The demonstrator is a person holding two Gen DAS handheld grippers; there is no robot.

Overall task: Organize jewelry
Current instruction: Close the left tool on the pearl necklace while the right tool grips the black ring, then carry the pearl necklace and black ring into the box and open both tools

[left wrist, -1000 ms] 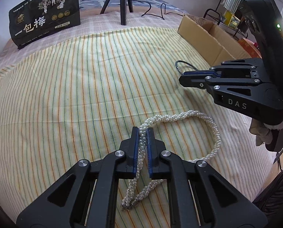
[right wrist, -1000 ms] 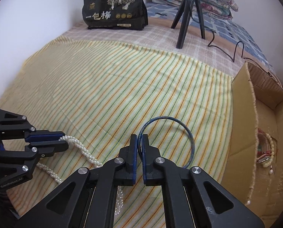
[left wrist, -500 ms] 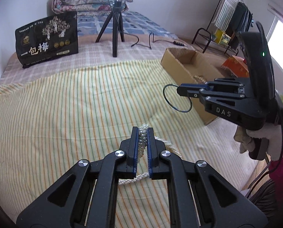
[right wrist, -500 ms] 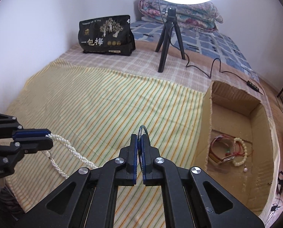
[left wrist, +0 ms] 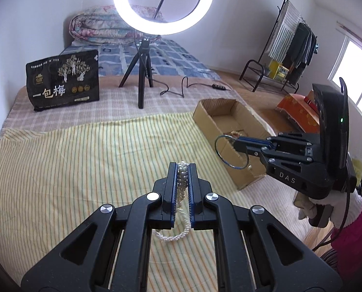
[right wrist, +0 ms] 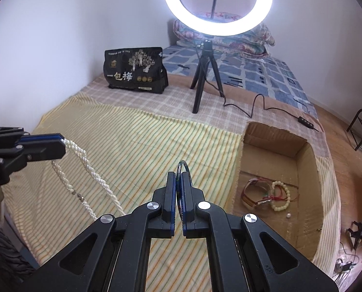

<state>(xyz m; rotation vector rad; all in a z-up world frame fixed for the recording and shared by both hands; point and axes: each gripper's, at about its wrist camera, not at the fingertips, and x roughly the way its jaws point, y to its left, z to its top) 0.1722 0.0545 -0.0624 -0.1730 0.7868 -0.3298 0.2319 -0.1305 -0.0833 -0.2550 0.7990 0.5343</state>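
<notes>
My left gripper [left wrist: 182,168] is shut on a white pearl necklace [left wrist: 182,182] and holds it up above the striped cloth; in the right wrist view the necklace [right wrist: 83,168] hangs from that gripper [right wrist: 62,146]. My right gripper [right wrist: 178,177] is shut on a thin blue bangle [right wrist: 184,166], held in the air just left of the cardboard box [right wrist: 305,160]. In the left wrist view the bangle [left wrist: 229,150] hangs by the box's near wall [left wrist: 232,155]. A watch [right wrist: 254,192] and a bead bracelet [right wrist: 282,197] lie in the box.
A yellow striped cloth [left wrist: 83,165] covers the bed. A ring light on a tripod [left wrist: 144,82] and a black snack bag [left wrist: 64,80] stand at the back. A cable [right wrist: 266,107] runs behind the box. A clothes rack [left wrist: 290,48] stands far right.
Both grippers have risen well above the cloth. The necklace has come off the cloth and now hangs. The bangle has moved toward the box.
</notes>
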